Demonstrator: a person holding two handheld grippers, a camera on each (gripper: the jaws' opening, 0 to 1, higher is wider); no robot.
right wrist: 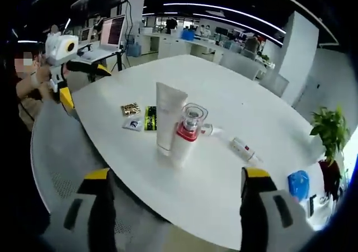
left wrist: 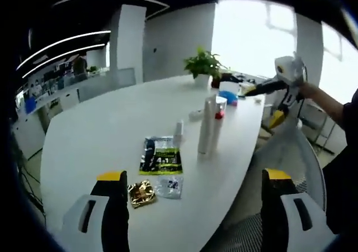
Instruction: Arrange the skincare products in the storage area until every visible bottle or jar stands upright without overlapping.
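A tall white tube (right wrist: 168, 118) stands upright near the table's middle, touching a bottle with a red collar and clear cap (right wrist: 187, 130). The same tube (left wrist: 207, 126) and bottle (left wrist: 219, 108) stand beyond several flat sachets. A small white tube (right wrist: 244, 150) lies on its side to their right. A small white bottle (left wrist: 178, 132) is left of the tall tube. My left gripper (left wrist: 194, 175) is open over the near table edge, holding nothing. My right gripper (right wrist: 177, 174) is open, short of the table edge. Each gripper is seen from the other, the right gripper (left wrist: 263, 104) and the left gripper (right wrist: 84, 87), in a person's hands.
A green-black sachet (left wrist: 160, 156), a gold packet (left wrist: 142, 192) and a clear sachet (left wrist: 169, 186) lie near the left gripper. A potted plant (left wrist: 204, 65) and a blue object (left wrist: 228, 97) sit at the table's far end. A mesh chair (right wrist: 61, 151) stands by the white table (right wrist: 235, 95).
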